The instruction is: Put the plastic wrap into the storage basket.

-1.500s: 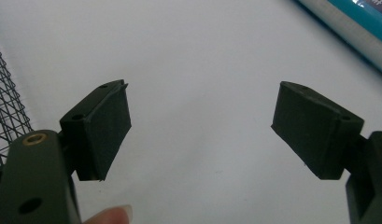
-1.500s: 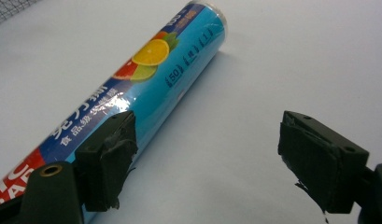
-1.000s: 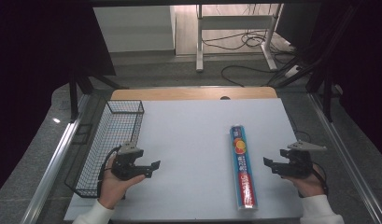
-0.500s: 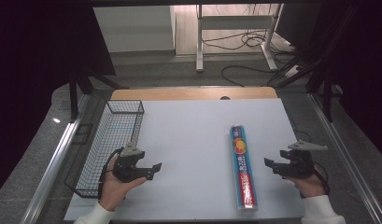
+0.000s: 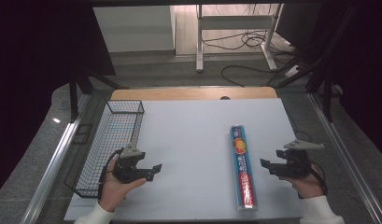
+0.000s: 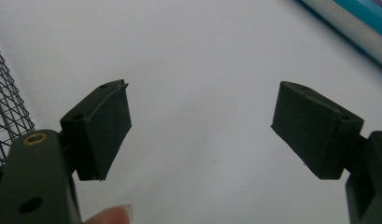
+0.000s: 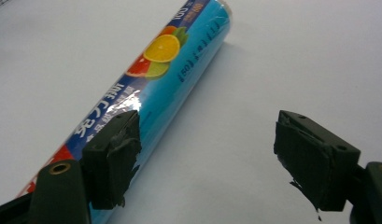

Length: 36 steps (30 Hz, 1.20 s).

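Table (image 5: 193, 140), white-topped, seen from the high view with a strip of bare wood along its far edge. A wire basket (image 5: 111, 140) stands along the left edge; its near corner is partly hidden behind my left hand (image 5: 115, 185). A blue roll (image 5: 242, 165) lies lengthwise on the right half, its far end pointing away from me, its near end close to the table's front edge. The print on it is too small to read from above.

My left gripper (image 5: 153, 169) hovers just right of the basket, jaws pointing toward the table's middle. In the left gripper view the left gripper (image 6: 200, 126) has its jaws spread wide, with nothing but white tabletop between them; basket mesh is cut off at the left edge, a corner of the roll at the top right, and a fingertip (image 6: 115, 215) of mine intrudes at the bottom.

My right gripper (image 5: 264, 164) sits just right of the roll, jaws pointing toward it, with my right hand (image 5: 307, 184) behind and a grey plate (image 5: 303, 145) on top. In the right gripper view the right gripper (image 7: 205, 154) is likewise wide open and holds nothing. The roll (image 7: 165, 79) runs diagonally past the left jaw, which covers part of it; its lower end is cut off by the frame. Citrus pictures and white characters show on the wrapper. Whether that jaw touches the roll I cannot tell.
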Each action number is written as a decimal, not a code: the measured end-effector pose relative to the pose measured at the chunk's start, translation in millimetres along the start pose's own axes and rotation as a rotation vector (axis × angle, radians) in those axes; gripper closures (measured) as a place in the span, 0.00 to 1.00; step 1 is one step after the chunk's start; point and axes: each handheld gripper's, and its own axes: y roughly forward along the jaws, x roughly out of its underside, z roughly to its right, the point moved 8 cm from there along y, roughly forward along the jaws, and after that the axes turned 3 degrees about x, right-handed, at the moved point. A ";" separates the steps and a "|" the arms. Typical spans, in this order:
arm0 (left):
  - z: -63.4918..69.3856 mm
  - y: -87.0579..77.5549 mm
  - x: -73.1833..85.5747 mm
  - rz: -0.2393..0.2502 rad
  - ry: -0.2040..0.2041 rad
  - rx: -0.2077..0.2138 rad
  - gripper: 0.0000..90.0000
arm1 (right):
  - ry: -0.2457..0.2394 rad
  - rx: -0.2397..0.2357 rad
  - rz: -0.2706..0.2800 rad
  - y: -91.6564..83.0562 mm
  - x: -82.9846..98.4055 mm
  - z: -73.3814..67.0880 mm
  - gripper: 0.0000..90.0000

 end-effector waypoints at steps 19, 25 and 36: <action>3.7 -0.3 5.6 -0.007 0.011 0.012 0.21 | 0.070 -0.060 -0.128 22.9 -10.3 -35.4 0.23; 6.5 -1.3 8.4 -0.005 0.033 0.021 0.21 | 0.121 0.001 -0.182 37.4 -13.5 -46.6 0.22; 13.2 4.0 12.4 -0.016 0.067 0.040 0.21 | 0.186 0.114 -0.318 74.6 -5.6 -62.8 0.20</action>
